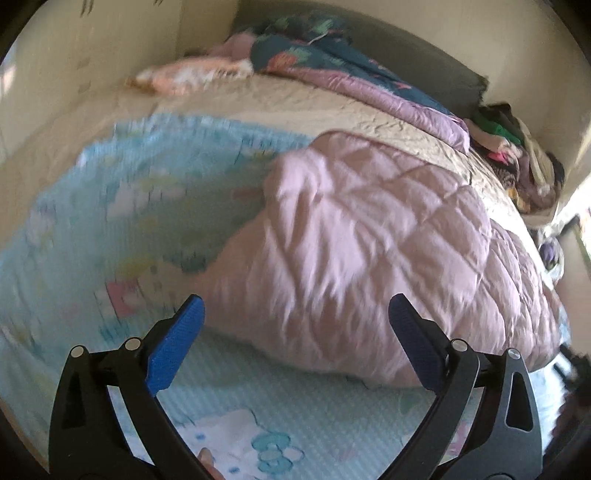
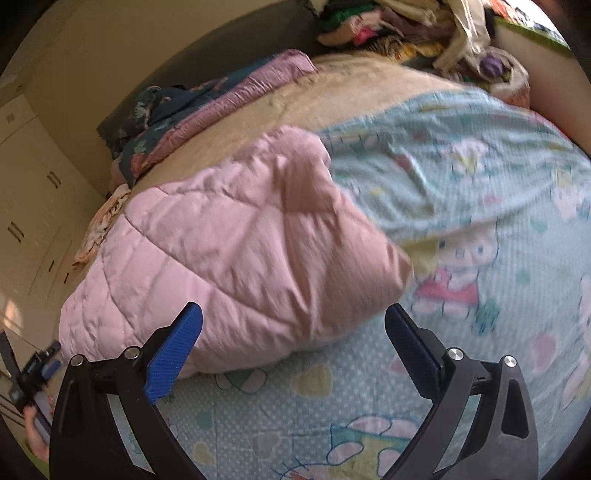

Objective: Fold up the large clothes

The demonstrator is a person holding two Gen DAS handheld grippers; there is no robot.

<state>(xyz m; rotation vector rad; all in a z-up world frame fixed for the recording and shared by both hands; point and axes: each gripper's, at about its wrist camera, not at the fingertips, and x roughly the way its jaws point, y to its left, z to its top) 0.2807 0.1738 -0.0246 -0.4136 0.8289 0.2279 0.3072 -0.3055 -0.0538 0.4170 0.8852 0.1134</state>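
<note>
A pink quilted garment [image 1: 369, 236] lies bunched on a light blue cartoon-print blanket [image 1: 110, 206] spread over the bed. My left gripper [image 1: 295, 306] is open and empty, its blue pads [image 1: 173, 343] wide apart just in front of the pink garment's near edge. In the right wrist view the same pink garment [image 2: 236, 251] lies on the blue blanket [image 2: 480, 192]. My right gripper [image 2: 293, 314] is open and empty, hovering at the garment's near edge. The left gripper [image 2: 33, 373] shows small at the far left of the right wrist view.
A beige bedspread [image 1: 295, 103] covers the bed. A folded purple and dark floral quilt [image 1: 332, 62] lies at the headboard. A pile of mixed clothes [image 2: 406, 26] sits at the bed's far corner. White wardrobe doors [image 2: 29, 206] stand beside the bed.
</note>
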